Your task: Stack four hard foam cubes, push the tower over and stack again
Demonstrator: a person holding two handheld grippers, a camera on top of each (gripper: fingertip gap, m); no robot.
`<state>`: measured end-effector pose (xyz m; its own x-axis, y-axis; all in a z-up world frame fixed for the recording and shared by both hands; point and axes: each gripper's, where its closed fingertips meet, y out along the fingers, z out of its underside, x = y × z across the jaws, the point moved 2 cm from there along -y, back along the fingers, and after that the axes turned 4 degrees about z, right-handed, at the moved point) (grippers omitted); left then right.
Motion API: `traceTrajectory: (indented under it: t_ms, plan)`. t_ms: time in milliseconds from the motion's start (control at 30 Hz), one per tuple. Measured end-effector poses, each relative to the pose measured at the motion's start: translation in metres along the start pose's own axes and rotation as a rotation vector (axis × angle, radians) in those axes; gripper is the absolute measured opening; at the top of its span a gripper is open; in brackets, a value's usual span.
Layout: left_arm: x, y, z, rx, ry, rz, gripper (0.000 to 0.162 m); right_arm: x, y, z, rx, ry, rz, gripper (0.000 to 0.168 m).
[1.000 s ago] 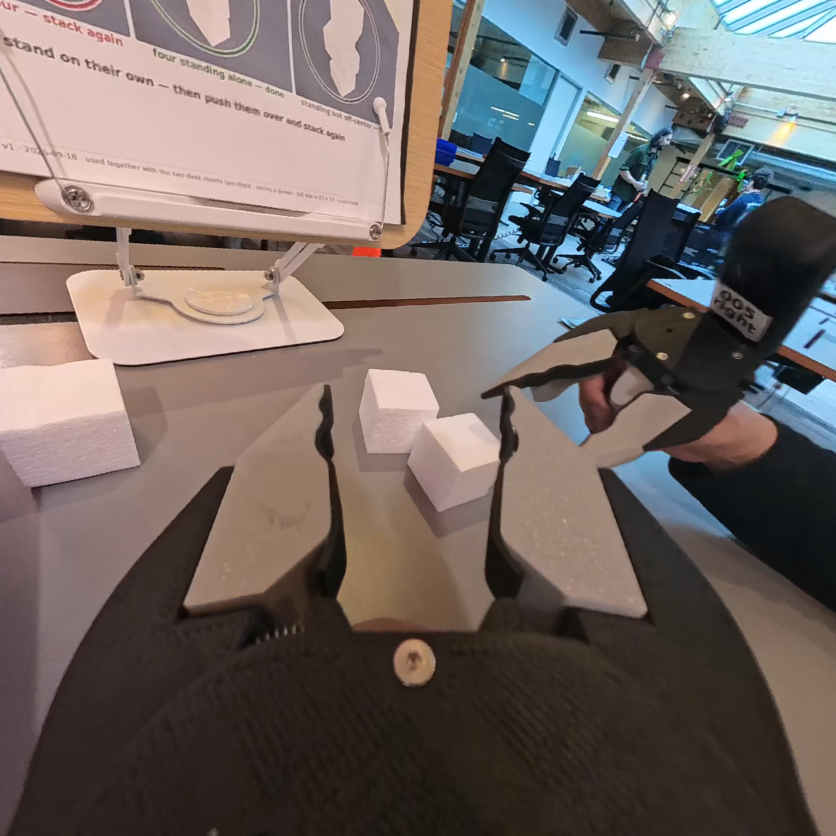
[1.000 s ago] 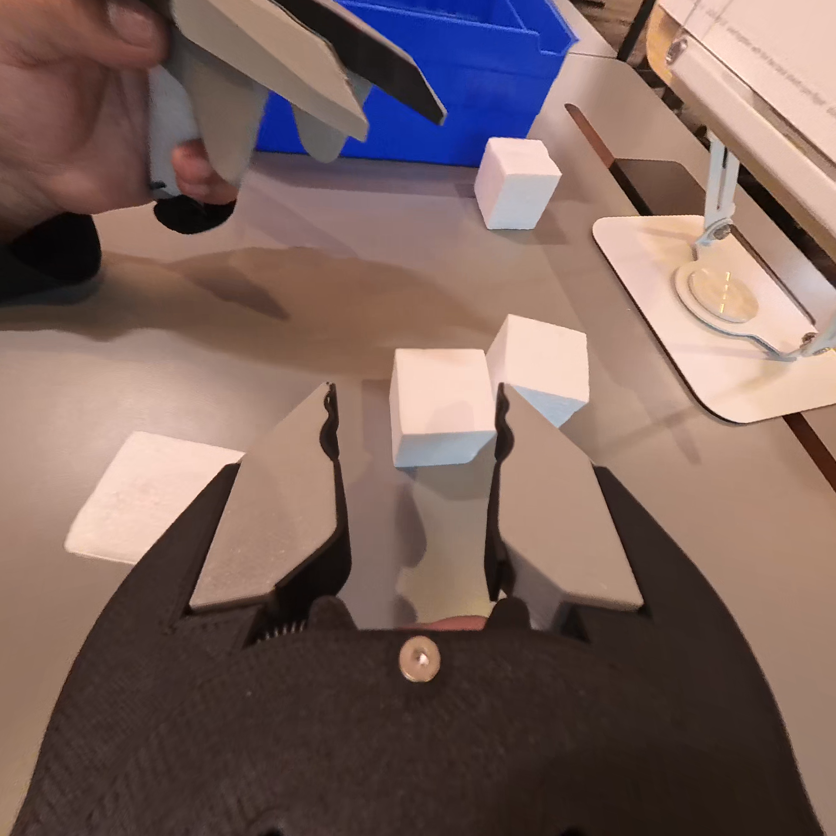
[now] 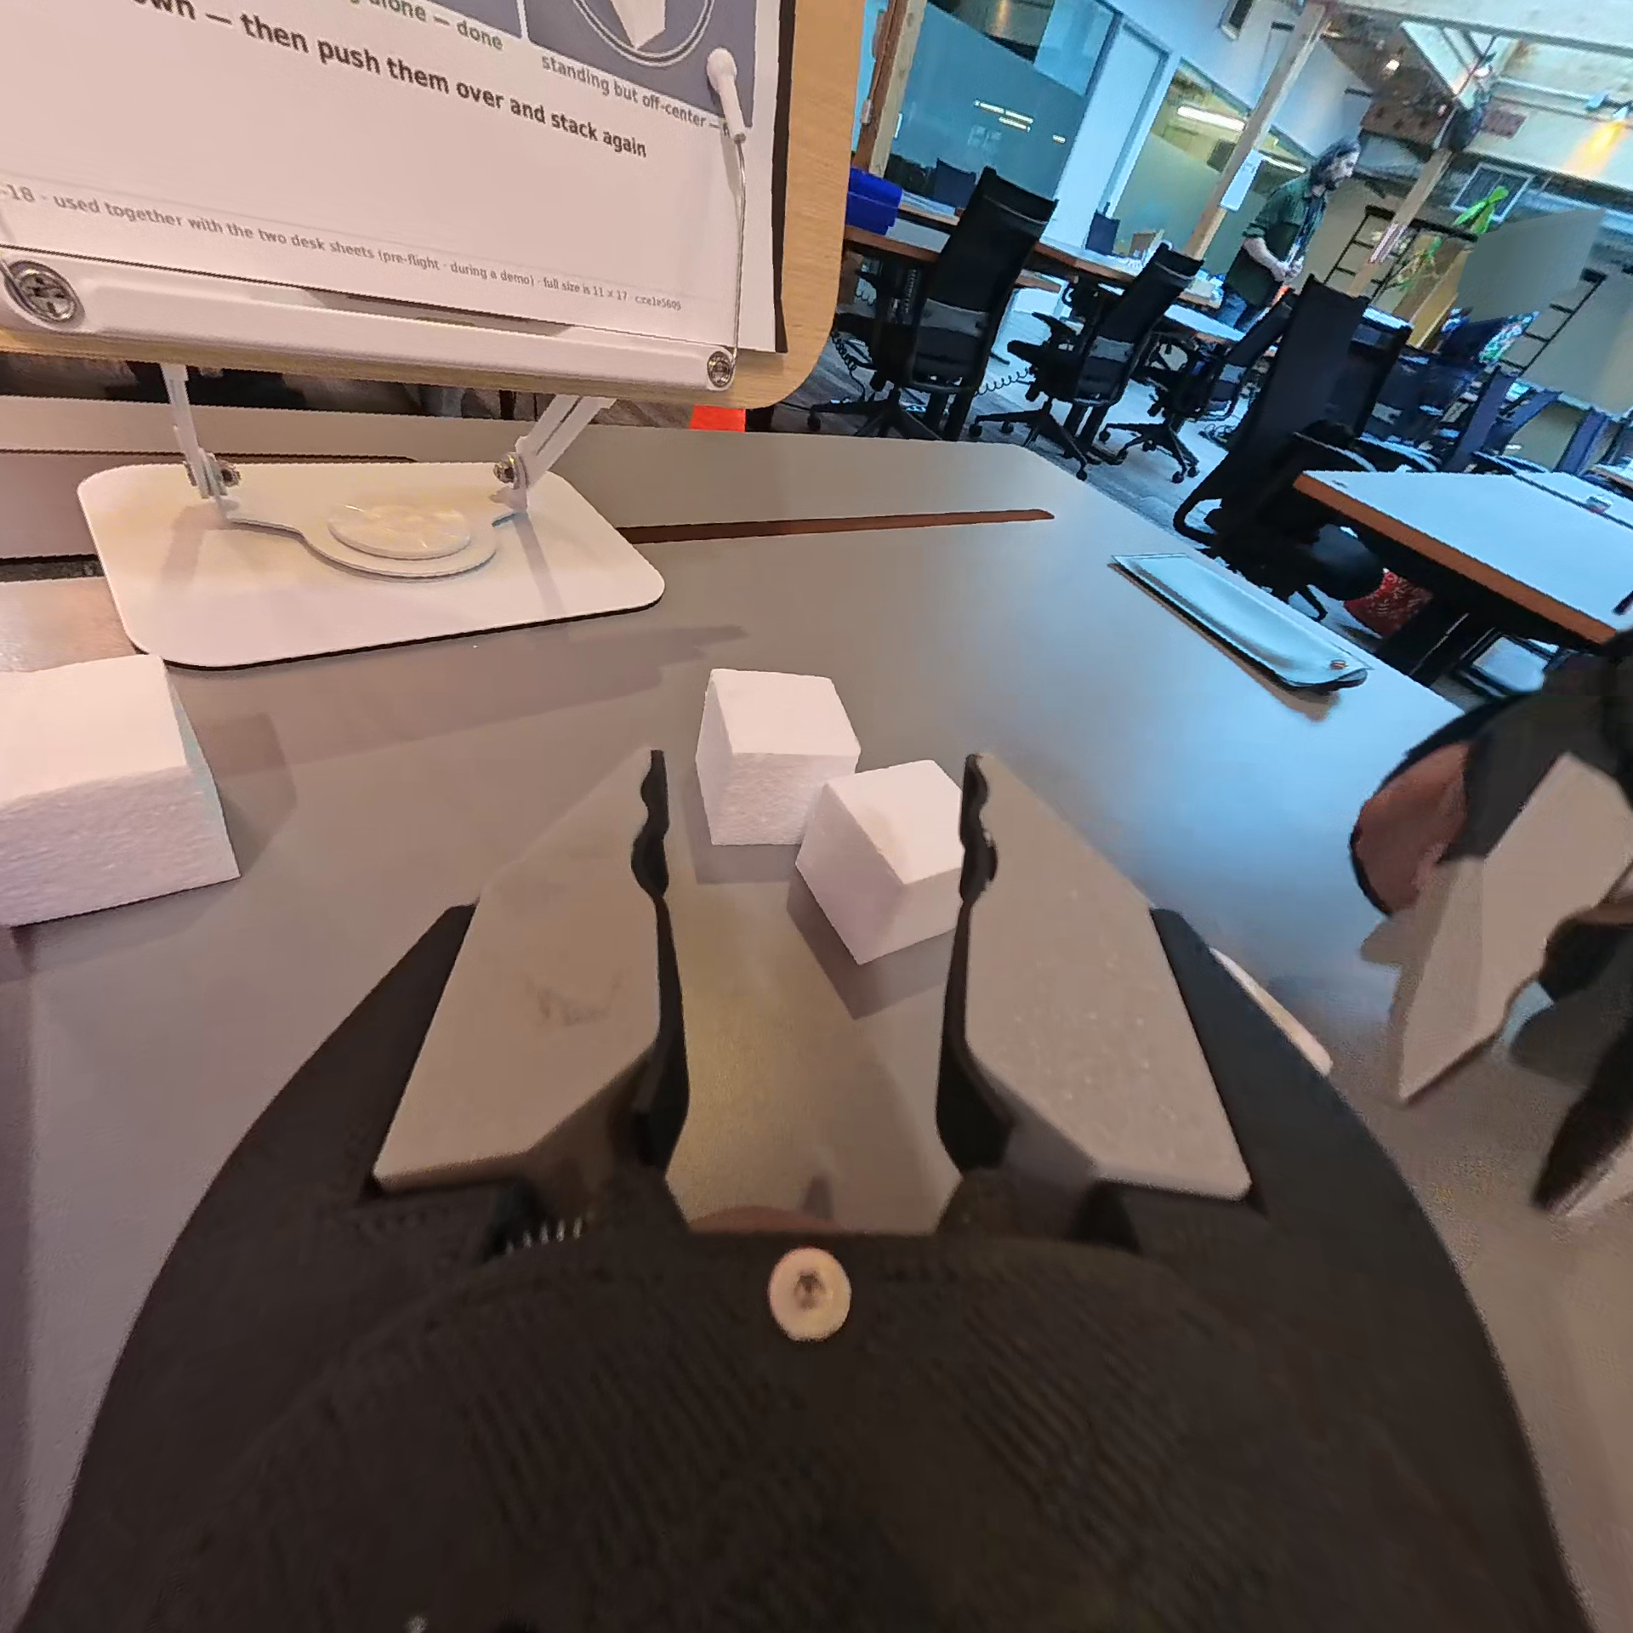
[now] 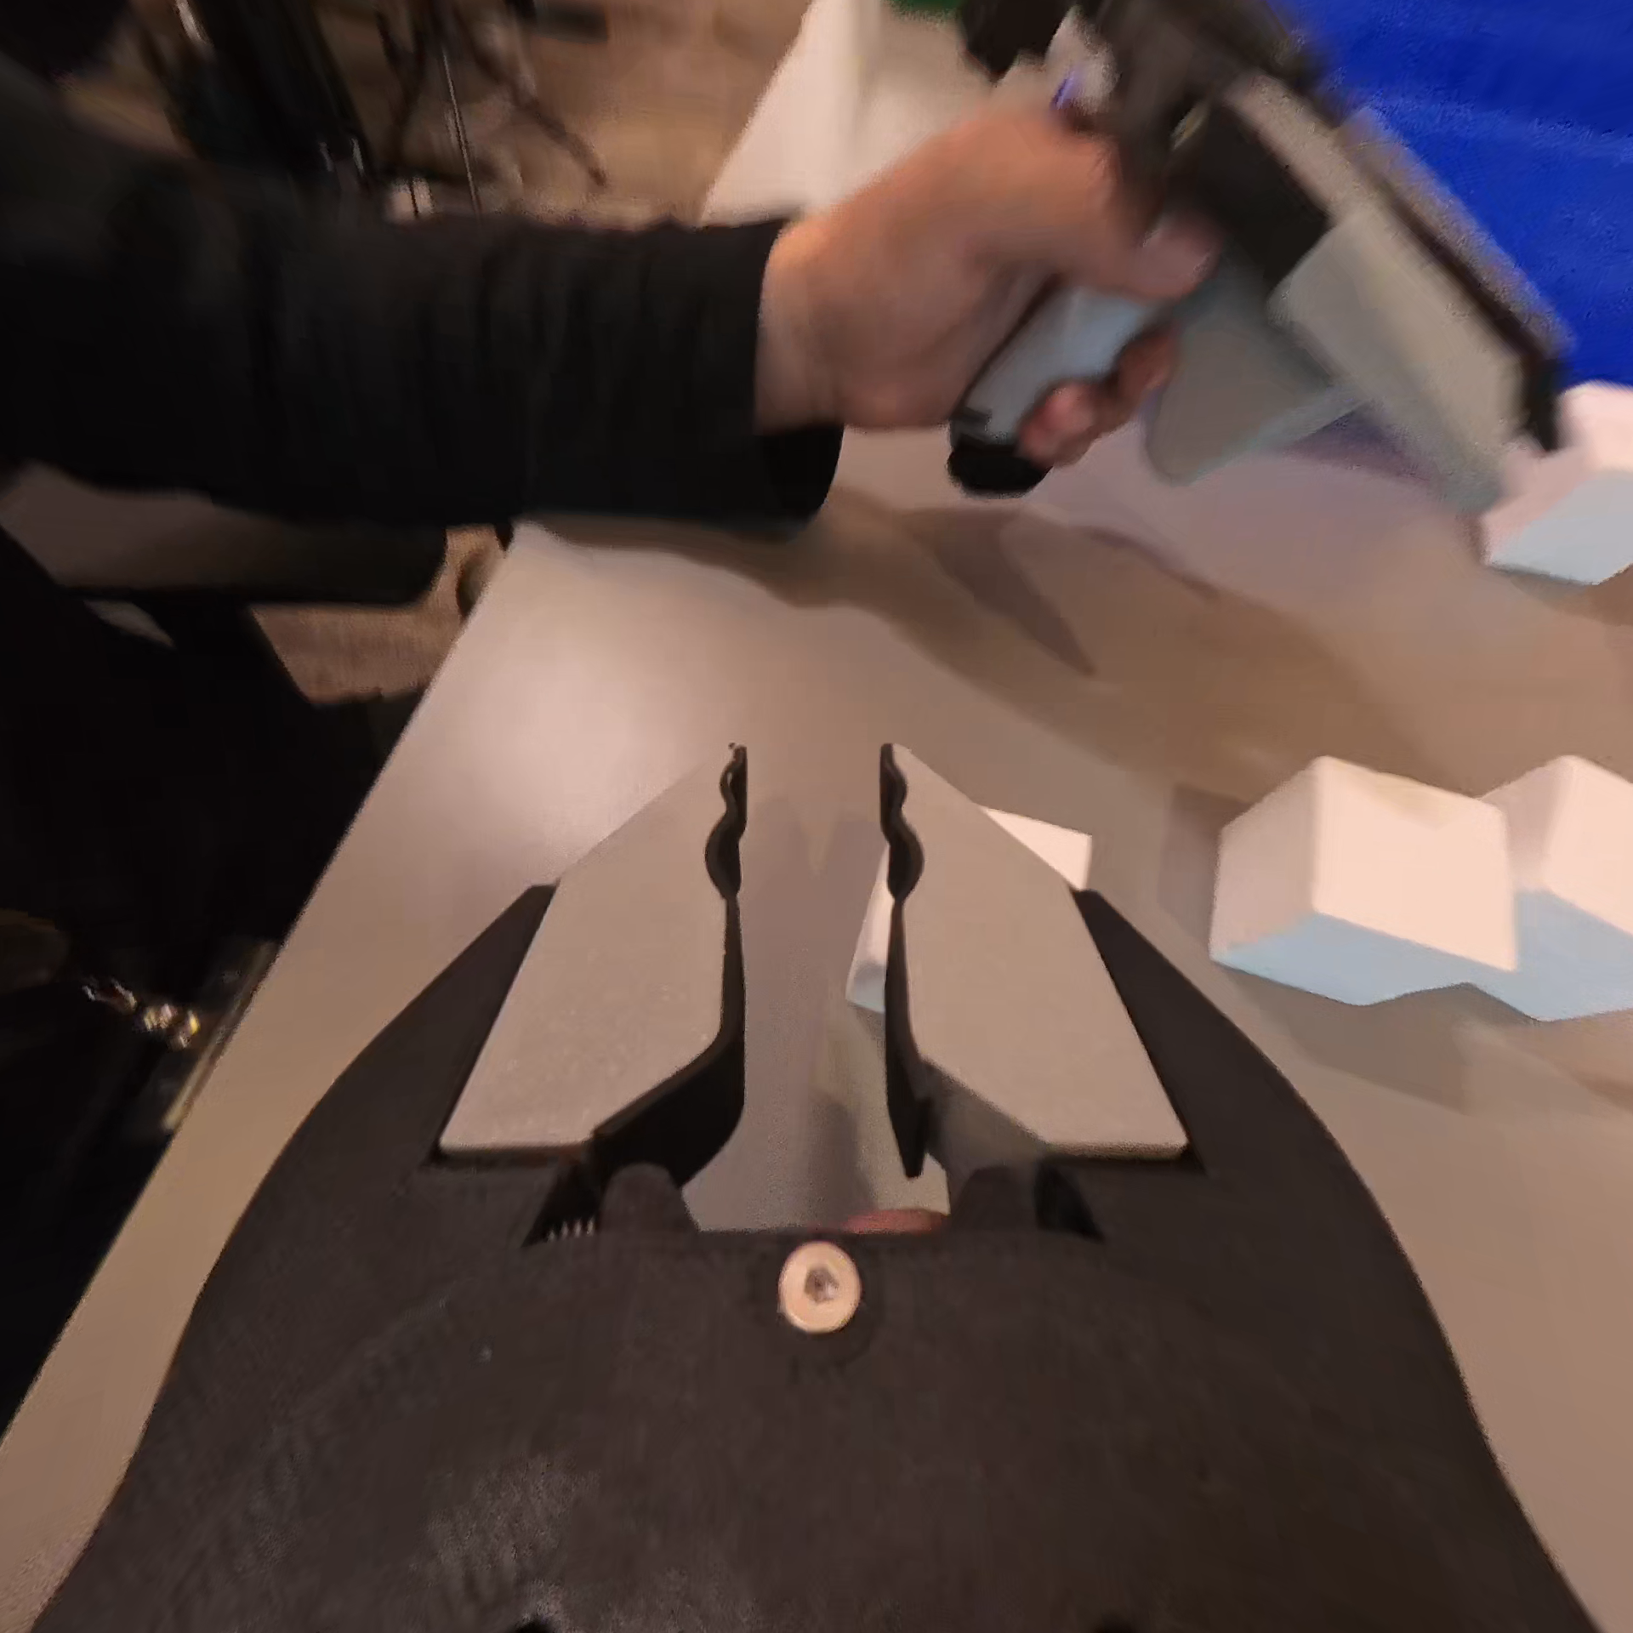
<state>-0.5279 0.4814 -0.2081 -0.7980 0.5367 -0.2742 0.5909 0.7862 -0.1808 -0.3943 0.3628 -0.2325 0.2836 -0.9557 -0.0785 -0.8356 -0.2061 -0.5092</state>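
Two small white foam cubes [image 3: 773, 755] [image 3: 884, 857] sit close together on the grey table [image 3: 1016, 636]. My left gripper [image 3: 813, 778] is open and empty just short of them, its right finger beside the nearer cube. A larger foam cube [image 3: 97, 786] lies at the left. My right gripper [image 4: 811, 769] is open with a narrow gap and empty, near the table's front edge. A white foam piece [image 4: 1043, 848] is partly hidden behind its right finger. The two cubes [image 4: 1361, 884] [image 4: 1573, 848] lie to its right, and another cube [image 4: 1573, 530] lies farther off.
A white stand [image 3: 371, 565] with an instruction sheet stands at the back left. A blue bin [image 4: 1502, 132] is behind the blurred left gripper [image 4: 1325, 265] and the hand holding it. The right gripper [image 3: 1502, 928] shows blurred at the right edge. A flat grey tray [image 3: 1237, 619] lies far right. My right tips are about 35 cm from the larger foam cube [image 3: 97, 786], my left tips only 15 cm.
My right gripper has swung away from the two cubes toward the table's front edge, and its jaws have narrowed. My left gripper has moved closer to the two cubes.
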Motion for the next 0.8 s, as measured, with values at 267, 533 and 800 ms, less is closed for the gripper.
traceTrajectory:
  t_ms: [267,533,800]
  plan:
    - [0.001,-0.001,-0.001,-0.007,-0.008,0.001,0.065,-0.090,-0.040,0.013,-0.197,0.299,0.339,0.053]
    - [-0.003,-0.003,-0.004,-0.018,-0.003,0.021,0.065,-0.136,-0.005,0.040,-0.098,0.263,0.409,0.073]
    - [-0.004,-0.001,-0.003,-0.008,-0.001,0.025,0.065,-0.149,0.031,0.052,0.048,0.246,0.331,0.063]
